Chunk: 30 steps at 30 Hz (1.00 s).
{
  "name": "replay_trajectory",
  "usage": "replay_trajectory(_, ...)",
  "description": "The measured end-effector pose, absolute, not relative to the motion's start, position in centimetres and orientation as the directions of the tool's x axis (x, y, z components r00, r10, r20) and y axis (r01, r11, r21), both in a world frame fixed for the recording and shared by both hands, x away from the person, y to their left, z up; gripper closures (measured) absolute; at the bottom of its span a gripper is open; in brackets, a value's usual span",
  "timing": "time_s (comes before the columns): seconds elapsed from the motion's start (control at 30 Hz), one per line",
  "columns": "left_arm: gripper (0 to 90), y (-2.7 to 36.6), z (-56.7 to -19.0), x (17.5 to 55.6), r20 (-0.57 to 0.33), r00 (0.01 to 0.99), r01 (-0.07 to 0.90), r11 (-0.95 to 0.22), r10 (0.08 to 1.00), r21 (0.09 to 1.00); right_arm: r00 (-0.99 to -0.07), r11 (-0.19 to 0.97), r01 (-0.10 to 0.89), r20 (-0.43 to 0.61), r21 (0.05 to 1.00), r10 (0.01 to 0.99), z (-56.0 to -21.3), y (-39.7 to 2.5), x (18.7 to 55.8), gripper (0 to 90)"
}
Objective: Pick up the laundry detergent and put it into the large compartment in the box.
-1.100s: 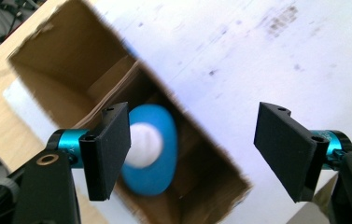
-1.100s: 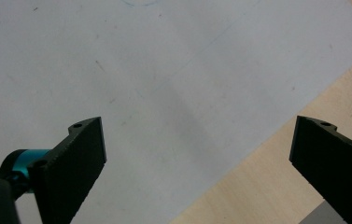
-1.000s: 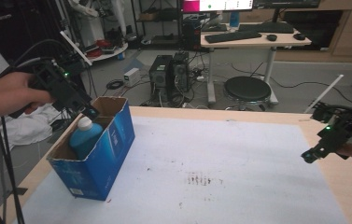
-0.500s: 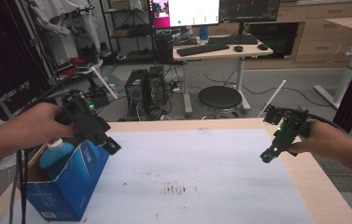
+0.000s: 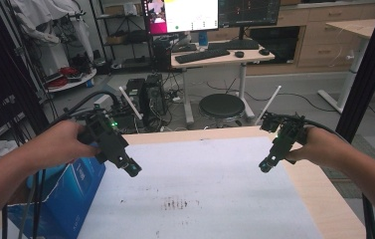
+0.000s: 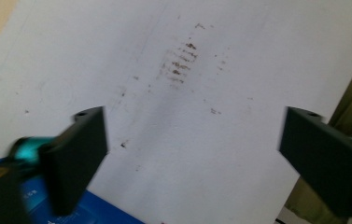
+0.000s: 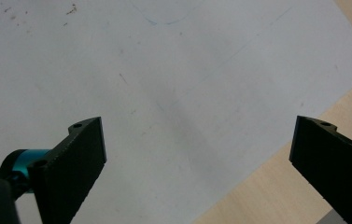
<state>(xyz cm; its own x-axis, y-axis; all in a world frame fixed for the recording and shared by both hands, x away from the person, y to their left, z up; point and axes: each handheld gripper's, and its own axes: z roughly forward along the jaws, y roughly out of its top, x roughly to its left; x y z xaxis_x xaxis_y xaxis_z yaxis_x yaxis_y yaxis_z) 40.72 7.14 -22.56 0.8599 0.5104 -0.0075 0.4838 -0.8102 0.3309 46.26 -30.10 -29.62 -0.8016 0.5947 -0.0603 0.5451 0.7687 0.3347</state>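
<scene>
The surface (image 5: 319, 199) is pale wood, and a large white sheet (image 5: 210, 189) covers most of it, leaving a bare wooden strip along the right side and a thin one at the far edge. The middle of the sheet lies open between the two hands, marked by a patch of small brown specks (image 5: 175, 203) toward the near side. In the right gripper view the sheet's corner and edge run diagonally, with wood beyond it at the lower right.

At the near left corner stands a blue cardboard box (image 5: 70, 194), partly hidden under the left forearm; its top cannot be made out. In the left gripper view a blue corner of it shows at the bottom left, just below the jaw.

The left hand-held gripper (image 5: 131, 168) is held above the sheet just right of the box, pointing down and inward. Its jaws stand wide apart with nothing between them.

The right hand-held gripper (image 5: 265, 165) hangs over the sheet near its right edge, tilted down and inward, well apart from the left one. Its jaws too are spread wide and empty.
</scene>
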Motion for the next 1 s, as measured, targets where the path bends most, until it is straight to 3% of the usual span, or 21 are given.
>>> replay_trajectory(0.7, 3.8, 3.6, -24.7, 41.3, -0.002, 0.892, 0.435, -0.855, 0.453, 0.283, -0.81, 0.773, 0.532, -0.059, 0.345, 0.584, -29.7, -29.5, 46.3, 2.8)
replay_trajectory(0.8, 3.8, 1.5, -25.5, 41.4, -0.047, 0.92, 0.388, -0.883, 0.389, 0.264, -0.808, 0.772, 0.534, -0.059, 0.345, 0.586, -29.6, -29.8, 46.2, 2.8)
replay_trajectory(1.0, 3.8, -0.3, -26.3, 41.2, -0.054, 0.932, 0.361, -0.902, 0.359, 0.236, -0.805, 0.769, 0.541, -0.057, 0.34, 0.591, -29.6, -30.0, 46.2, 2.7)
